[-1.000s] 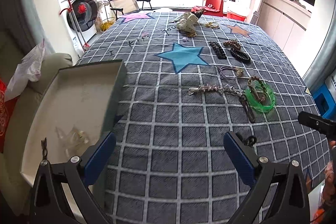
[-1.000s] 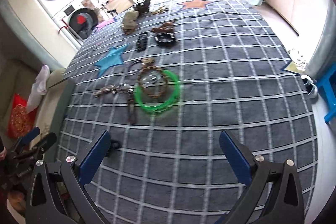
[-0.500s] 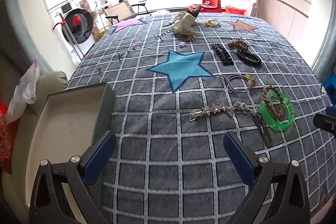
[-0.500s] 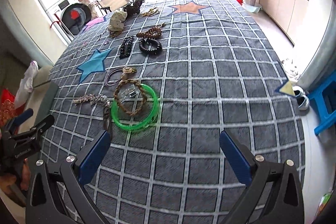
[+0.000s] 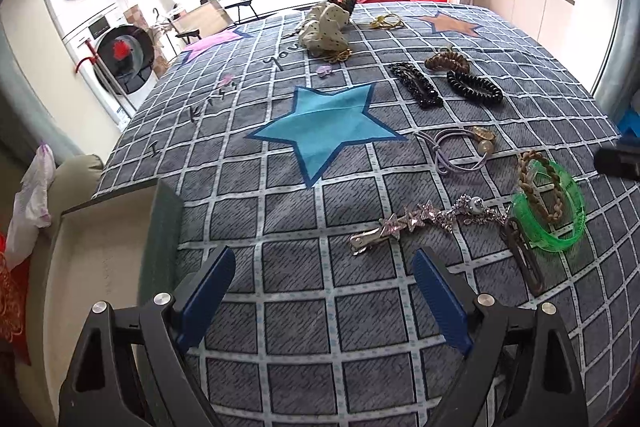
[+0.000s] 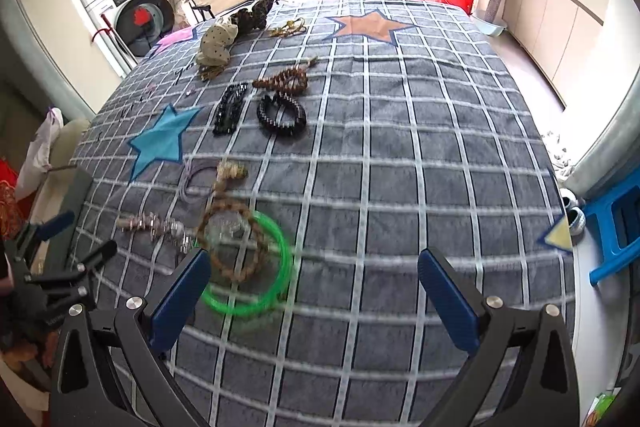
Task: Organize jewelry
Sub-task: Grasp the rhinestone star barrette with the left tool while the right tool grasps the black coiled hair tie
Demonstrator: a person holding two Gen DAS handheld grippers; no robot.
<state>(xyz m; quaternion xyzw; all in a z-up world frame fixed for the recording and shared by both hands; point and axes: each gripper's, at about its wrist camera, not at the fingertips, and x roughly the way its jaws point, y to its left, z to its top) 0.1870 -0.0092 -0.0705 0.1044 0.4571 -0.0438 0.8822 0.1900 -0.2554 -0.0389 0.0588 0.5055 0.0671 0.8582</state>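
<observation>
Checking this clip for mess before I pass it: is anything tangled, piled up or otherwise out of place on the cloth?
Yes. A brown braided band lies across the green bangle, and the silver star hair clip with its chain runs up to the bangle's edge beside a dark clip. The other pieces lie apart.

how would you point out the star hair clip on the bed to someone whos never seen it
Find the big blue star on the grey checked bedspread, then look toward the green bangle. The star hair clip lies between them: a silver clip topped with pinkish glittery stars, trailing a sparkly chain, unlike the plain brown clip nearby.
</observation>
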